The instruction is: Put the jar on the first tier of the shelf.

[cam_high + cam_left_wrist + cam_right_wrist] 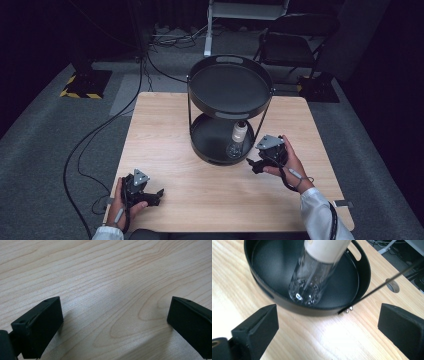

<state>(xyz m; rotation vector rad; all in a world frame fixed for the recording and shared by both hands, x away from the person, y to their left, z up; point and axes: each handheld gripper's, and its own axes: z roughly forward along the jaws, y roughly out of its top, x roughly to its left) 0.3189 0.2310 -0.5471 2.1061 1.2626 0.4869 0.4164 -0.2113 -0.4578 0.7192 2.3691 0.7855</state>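
A black two-tier round tray stand (229,65) stands at the middle back of the wooden table (165,145). A clear plastic bottle (237,140) with a white label lies in its lower tray (205,137); the right gripper view has the bottle (312,282) close ahead in that lower tray (362,272). My right gripper (255,165) is open just to the right of the lower tray, its jaws wide apart and empty (328,330). My left gripper (155,196) rests near the table's front left, open over bare wood (115,322).
The stand's upper tray (200,95) overhangs the bottle, held up by thin black rods (384,282). Cables (100,130) trail over the grey floor to the left. A chair (295,45) and other equipment stand beyond the table's far edge.
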